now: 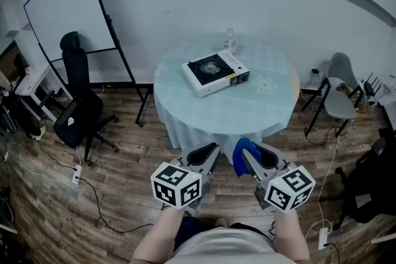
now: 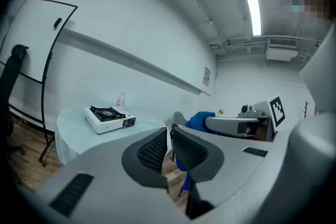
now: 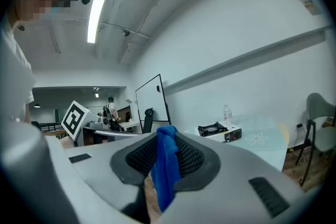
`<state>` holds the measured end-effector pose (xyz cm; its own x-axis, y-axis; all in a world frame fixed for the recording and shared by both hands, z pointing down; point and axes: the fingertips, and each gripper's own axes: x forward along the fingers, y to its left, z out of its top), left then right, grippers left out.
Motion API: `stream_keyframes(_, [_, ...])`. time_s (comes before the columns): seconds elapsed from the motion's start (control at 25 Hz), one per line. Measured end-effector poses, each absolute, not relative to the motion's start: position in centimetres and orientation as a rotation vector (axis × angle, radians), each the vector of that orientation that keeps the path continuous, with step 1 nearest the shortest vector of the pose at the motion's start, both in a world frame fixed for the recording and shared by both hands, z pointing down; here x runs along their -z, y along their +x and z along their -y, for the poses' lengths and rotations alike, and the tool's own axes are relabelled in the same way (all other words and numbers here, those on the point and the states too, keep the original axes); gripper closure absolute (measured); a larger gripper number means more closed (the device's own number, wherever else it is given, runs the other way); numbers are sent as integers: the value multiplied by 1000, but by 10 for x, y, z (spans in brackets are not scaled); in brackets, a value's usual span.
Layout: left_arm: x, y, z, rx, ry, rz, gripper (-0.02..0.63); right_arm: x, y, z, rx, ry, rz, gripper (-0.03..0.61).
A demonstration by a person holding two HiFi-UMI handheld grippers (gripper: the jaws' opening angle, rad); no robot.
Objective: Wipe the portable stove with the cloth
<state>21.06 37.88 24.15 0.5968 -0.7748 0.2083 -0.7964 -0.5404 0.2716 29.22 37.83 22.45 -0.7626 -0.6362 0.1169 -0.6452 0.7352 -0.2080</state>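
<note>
Two hand-held grippers hover short of a round table's (image 1: pixel 204 113) near edge. The right gripper (image 1: pixel 249 151) is clenched on a blue cloth (image 1: pixel 241 150). The left gripper (image 1: pixel 209 151) is closed and empty. A white portable stove (image 1: pixel 215 73) sits toward the table's far edge, with a bottle (image 1: pixel 230 40) just behind it.

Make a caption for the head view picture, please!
Ready to wipe: right gripper pinches the blue cloth, left gripper shut and empty, portable stove waiting on the round table.

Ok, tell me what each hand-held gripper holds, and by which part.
Right hand-held gripper: blue cloth, pinched at a bunched fold, its end hanging below. Left hand-held gripper: nothing, jaws together.
</note>
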Motion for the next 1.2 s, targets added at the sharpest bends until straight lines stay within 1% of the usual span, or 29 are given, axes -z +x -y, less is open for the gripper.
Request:
stream_keyframes(0.48, [-249, 210, -384, -102, 2464, 1309, 561, -235, 292, -379, -363, 1042, 2878, 482])
stream_keyframes(0.84, [-258, 201, -385, -63, 2414, 1347, 561, -242, 303, -371, -446, 1028, 2913, 480])
stream_keyframes(1.2, [-269, 192, -348, -112, 2433, 1284, 561, -252, 283, -341, -453, 1069, 2880, 480])
